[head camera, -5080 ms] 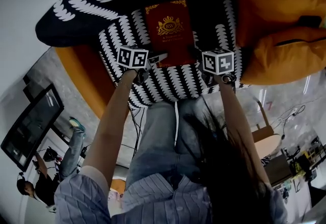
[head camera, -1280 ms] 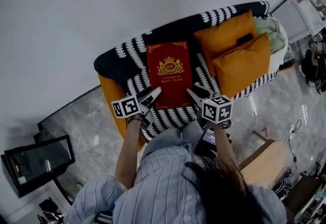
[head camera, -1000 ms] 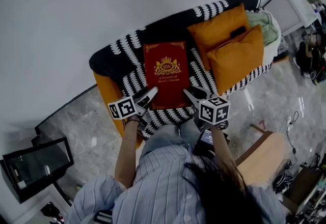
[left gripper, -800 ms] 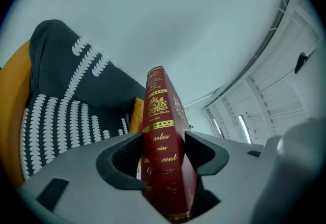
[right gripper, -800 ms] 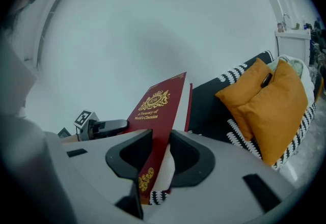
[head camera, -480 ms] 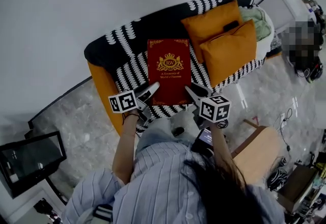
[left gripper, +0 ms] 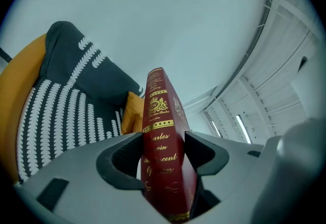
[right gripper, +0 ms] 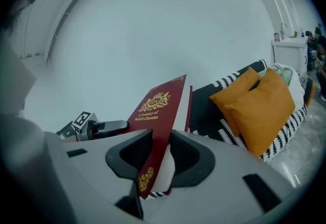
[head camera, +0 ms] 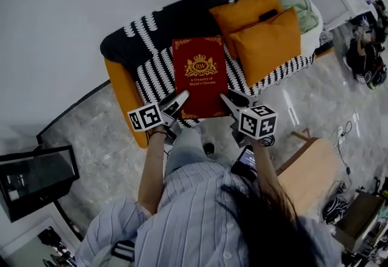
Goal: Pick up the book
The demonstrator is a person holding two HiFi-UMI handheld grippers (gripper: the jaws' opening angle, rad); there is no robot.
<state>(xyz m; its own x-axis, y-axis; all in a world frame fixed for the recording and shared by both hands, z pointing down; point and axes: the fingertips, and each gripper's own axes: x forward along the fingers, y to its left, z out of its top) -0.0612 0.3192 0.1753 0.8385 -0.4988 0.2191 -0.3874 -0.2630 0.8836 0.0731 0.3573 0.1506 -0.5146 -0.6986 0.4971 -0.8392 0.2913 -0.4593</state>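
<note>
A red hardcover book (head camera: 200, 74) with a gold crest is held in the air between both grippers, its near edge out past the front of the sofa (head camera: 151, 29). My left gripper (head camera: 177, 102) is shut on the book's near left corner. In the left gripper view the gold-lettered spine (left gripper: 159, 141) stands upright, pinched between the jaws. My right gripper (head camera: 231, 104) is shut on the near right corner. In the right gripper view the front cover (right gripper: 155, 108) and white page edges sit between its jaws.
The sofa has a black-and-white patterned cover over an orange base (head camera: 121, 99), with two orange cushions (head camera: 264, 35) at its right end. A dark monitor (head camera: 36, 178) stands at the lower left and a wooden chair (head camera: 309, 168) at the right. Grey marble floor (head camera: 109, 150) lies below.
Both grippers have drawn the book back from the sofa seat toward the person and a little upward. The sofa now lies farther off, and the book's near edge hangs over the floor.
</note>
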